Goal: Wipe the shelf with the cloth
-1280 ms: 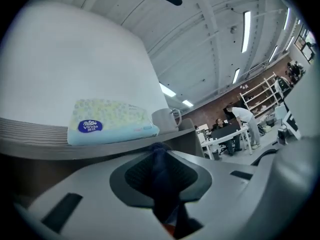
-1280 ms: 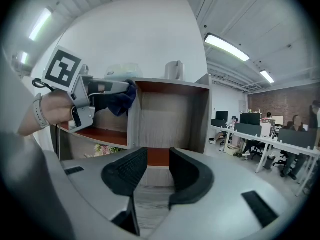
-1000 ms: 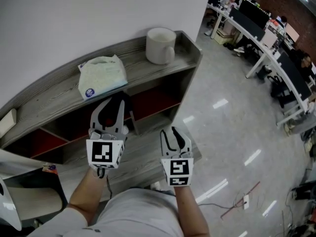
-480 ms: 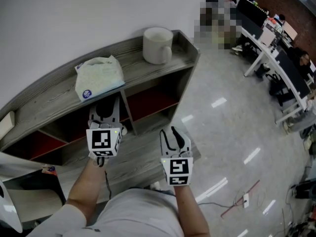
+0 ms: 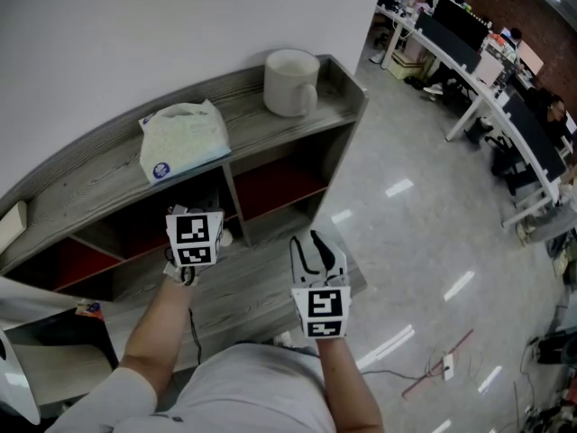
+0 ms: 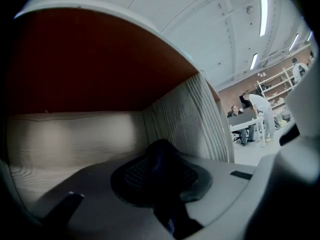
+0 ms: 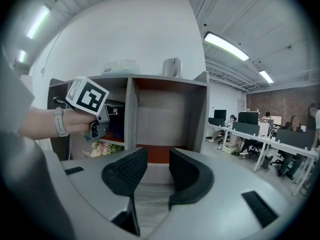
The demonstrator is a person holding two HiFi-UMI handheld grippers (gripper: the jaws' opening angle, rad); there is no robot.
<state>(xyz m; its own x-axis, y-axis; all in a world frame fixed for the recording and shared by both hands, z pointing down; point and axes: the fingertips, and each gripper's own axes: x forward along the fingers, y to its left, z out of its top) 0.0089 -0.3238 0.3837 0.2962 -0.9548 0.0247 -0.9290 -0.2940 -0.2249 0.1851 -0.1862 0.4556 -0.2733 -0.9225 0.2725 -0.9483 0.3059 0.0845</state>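
From the head view, a grey wooden shelf (image 5: 99,174) with red-lined compartments stands against a white wall. A white mug (image 5: 290,83) and a soft pale packet (image 5: 183,139) sit well apart on its top board. The left gripper (image 5: 195,226) reaches into a middle compartment under the packet. Only its marker cube and the hand behind it show, and its fingers are hidden from here. The right gripper (image 5: 317,246) hangs over the low front board of the shelf, beside the glossy floor (image 5: 406,233). Office desks (image 5: 478,52) run along the far right.

In the left gripper view, the fingers are pressed together on a dark cloth (image 6: 161,154). It bulges up between the two dark pads and trails down toward the camera. The cloth is thus inside the compartment. A red panel (image 6: 90,59) fills the upper part of the view, with pale grained wood below it and a grained wooden wall (image 6: 187,116) on the right. I cannot tell whether the cloth touches the wood.

In the right gripper view, the fingers (image 7: 125,171) are spread with nothing between them. They point at an open compartment with a red bottom and a grey back. To the left, the person's left hand (image 7: 45,121), wearing a pale wristband, holds its gripper into the neighbouring compartment. Some flowers (image 7: 102,148) lie just below that hand.
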